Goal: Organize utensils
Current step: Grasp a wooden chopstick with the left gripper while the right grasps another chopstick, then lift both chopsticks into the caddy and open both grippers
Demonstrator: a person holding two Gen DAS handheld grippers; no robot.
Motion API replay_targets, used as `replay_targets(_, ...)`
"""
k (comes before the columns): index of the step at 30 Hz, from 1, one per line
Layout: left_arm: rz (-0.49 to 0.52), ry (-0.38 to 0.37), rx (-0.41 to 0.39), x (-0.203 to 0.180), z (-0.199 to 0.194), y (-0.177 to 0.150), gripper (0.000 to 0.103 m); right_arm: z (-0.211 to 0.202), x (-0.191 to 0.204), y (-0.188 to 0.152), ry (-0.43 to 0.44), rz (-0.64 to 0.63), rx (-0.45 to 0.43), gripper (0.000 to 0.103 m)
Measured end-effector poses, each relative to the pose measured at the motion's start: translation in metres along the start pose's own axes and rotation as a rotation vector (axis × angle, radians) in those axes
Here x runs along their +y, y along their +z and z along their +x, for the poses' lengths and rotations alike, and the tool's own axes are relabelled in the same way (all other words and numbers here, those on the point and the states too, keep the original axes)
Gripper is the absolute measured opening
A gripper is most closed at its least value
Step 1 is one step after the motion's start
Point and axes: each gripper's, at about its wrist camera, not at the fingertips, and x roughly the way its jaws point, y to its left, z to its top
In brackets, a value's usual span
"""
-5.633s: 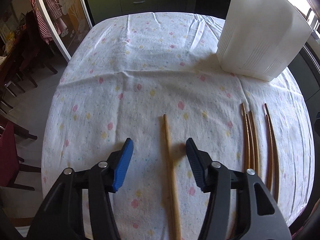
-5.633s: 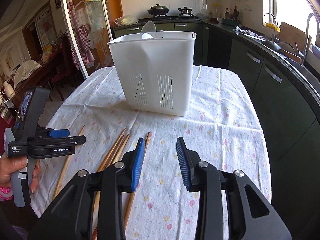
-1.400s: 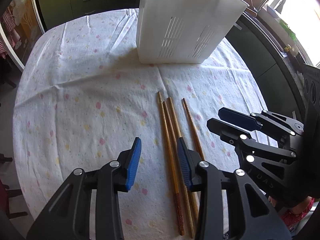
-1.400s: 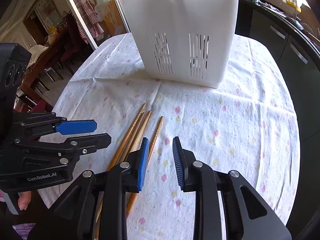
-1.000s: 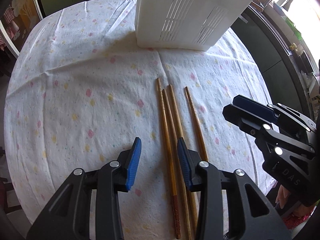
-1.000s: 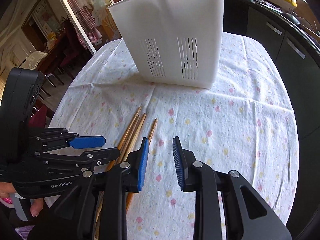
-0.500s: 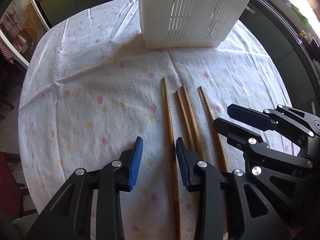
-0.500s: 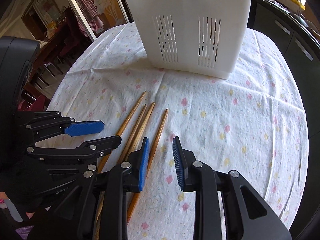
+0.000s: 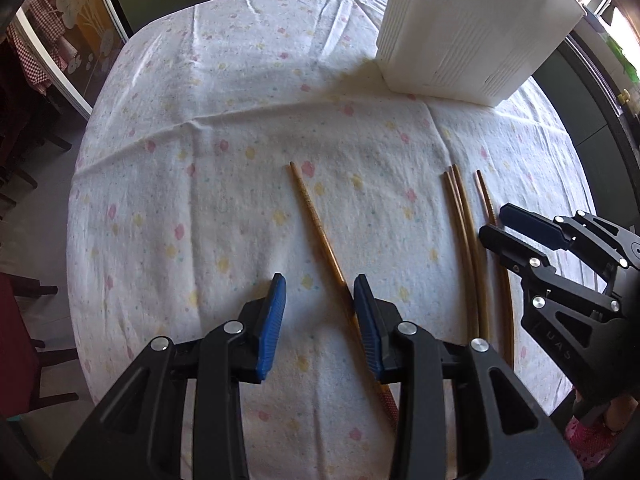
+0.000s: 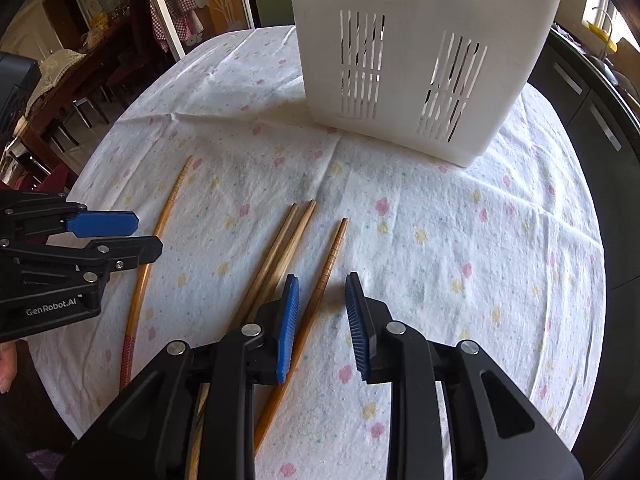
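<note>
- Left tongs [image 9: 318, 300] were spread, nothing pinched, hovering over the lone chopstick [image 9: 316, 228] near the bench's near edge.
- Right tongs [image 10: 322, 300] were also spread and empty, straddling the outer chopstick [image 10: 326, 272] beside the pair [image 10: 280, 248].
- White caddy [image 10: 420, 60] stood toward the bench's far edge.
- Step, as I judged it: lining up pickups. Next: drop, centre each stick, close.

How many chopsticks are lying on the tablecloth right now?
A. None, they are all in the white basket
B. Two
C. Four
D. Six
C: the right wrist view shows one chopstick lying apart on the left, a touching pair in the middle and one more on the right, all on the tablecloth in front of the basket.
</note>
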Motion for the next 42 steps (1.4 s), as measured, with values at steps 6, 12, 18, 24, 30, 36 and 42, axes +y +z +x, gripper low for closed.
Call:
replay_targets(6,-0.061,-0.06,0.031,0.012,-0.003,0.003,0.035,-0.001,-0.007,-0.003,0.044,0.025,0.014,0.009)
replay_targets(12,-0.091,-0.066,0.05,0.019,-0.001,0.014,0.035,-0.005,-0.03,-0.009,0.07,0.087,0.005,0.006)
replay_targets(18,-0.047,-0.023,0.046,-0.002,0.006,0.027,0.035,-0.009,-0.044,-0.011,0.087,0.119,-0.025,0.006)
replay_targets(24,-0.039,-0.019,0.032,-0.006,0.011,0.037,0.007,-0.026,-0.058,-0.013,0.13,0.162,-0.089,0.006)
replay_targets(30,0.012,-0.034,-0.082,0.0,-0.015,0.03,0.006,-0.057,-0.059,-0.013,0.149,0.174,-0.163,0.006)
replay_targets(36,0.053,-0.068,-0.226,-0.007,-0.06,0.021,0.006,-0.097,-0.066,-0.016,0.161,0.185,-0.254,0.006)
replay_targets(42,0.081,-0.093,-0.333,-0.013,-0.1,0.013,0.006,-0.126,-0.063,-0.017,0.163,0.184,-0.317,0.006)
